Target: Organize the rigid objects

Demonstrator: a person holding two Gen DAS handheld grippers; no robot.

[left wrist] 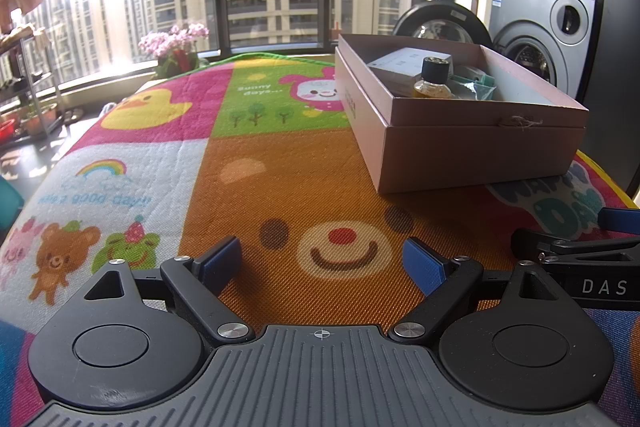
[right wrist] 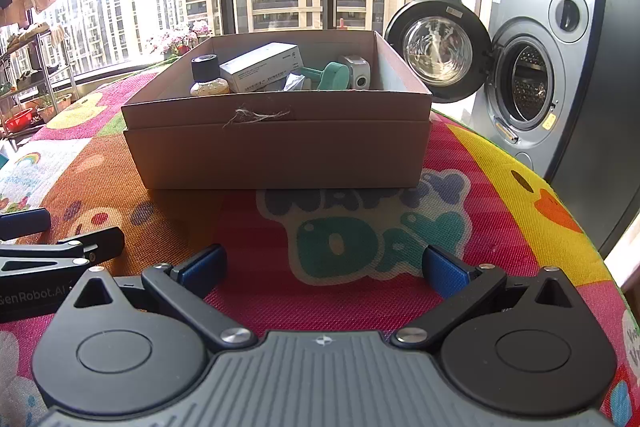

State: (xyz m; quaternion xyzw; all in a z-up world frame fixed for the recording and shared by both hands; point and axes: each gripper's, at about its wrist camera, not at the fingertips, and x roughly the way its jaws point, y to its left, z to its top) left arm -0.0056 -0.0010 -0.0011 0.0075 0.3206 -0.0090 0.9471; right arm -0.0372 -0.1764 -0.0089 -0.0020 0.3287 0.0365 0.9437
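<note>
Box [right wrist: 276, 151] of items ahead of right gripper [right wrist: 324, 267], both grippers spread wide, empty, left gripper [left wrist: 322, 263] beside

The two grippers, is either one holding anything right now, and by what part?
Nothing is held. The left gripper and right gripper are both open above the mat, short of the box.
</note>
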